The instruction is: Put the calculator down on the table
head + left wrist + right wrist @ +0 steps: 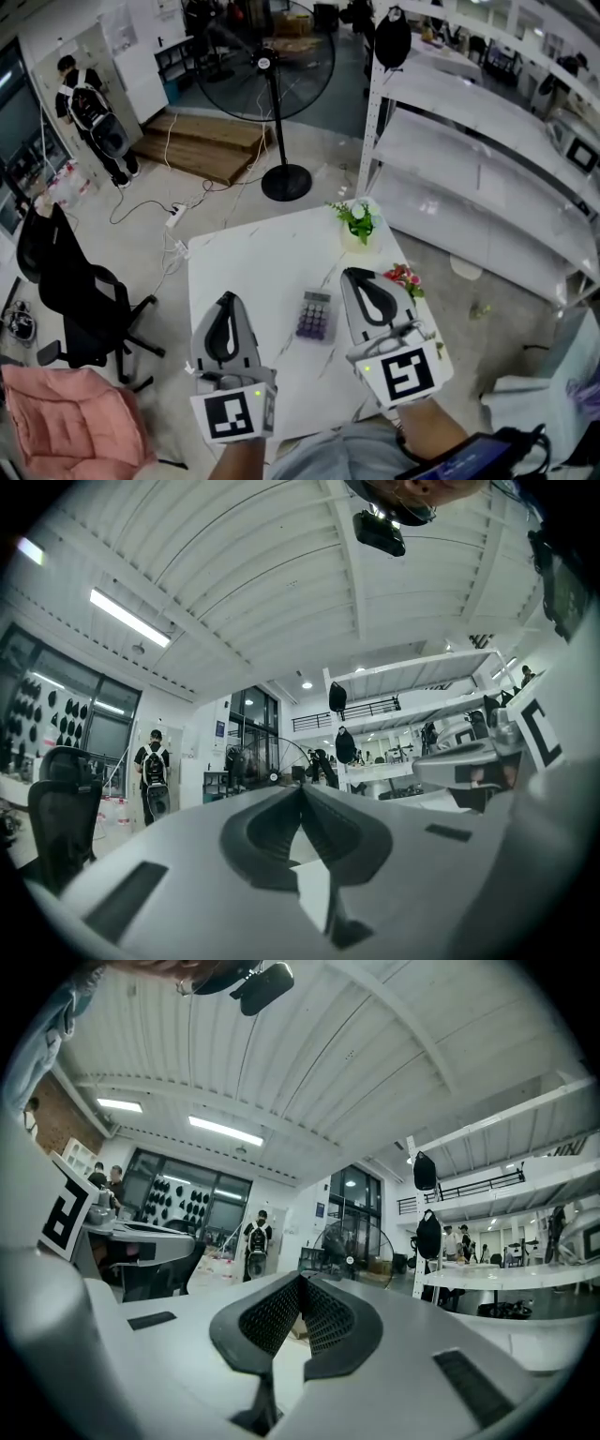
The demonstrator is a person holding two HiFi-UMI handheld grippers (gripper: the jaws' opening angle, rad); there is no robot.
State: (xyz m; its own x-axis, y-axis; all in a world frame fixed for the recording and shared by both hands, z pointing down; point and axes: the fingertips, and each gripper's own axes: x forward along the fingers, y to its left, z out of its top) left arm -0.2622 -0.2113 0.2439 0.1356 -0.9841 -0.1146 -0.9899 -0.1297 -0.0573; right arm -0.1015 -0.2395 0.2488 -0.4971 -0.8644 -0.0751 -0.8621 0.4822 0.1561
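**Fingers closed on nothing; calculator [315,315] flat on table [253,272]**

Fingers [267,832] of left gripper [302,789] pressed tip to tip, nothing between them. Right gripper [300,1280] likewise: its meshed pads [328,1321] meet at the tips, empty.

Calculator small, purple-grey, keys up. It lies flat on the white square table, a little toward the near side, and neither gripper touches it. In the head view it sits between the two grippers, nearer the right one. Both grippers are held over the near part of the table, pointing away from the person, marker cubes toward the camera. Each gripper view looks out level across the room.

Farther out on the table:
- small green potted plant [359,221] near the far right corner
- red-flowered sprig [403,277] at the right edge, just beside the right gripper in the picture

Around the table:
- standing fan [274,66] past the far edge, with a wooden platform [206,141] beside it
- power strip [175,216] and cables on the floor to the far left
- black office chair [75,291] at left, pink cushion [66,422] nearer
- white shelving [469,159] along the right
- person with a backpack [89,108] standing far left
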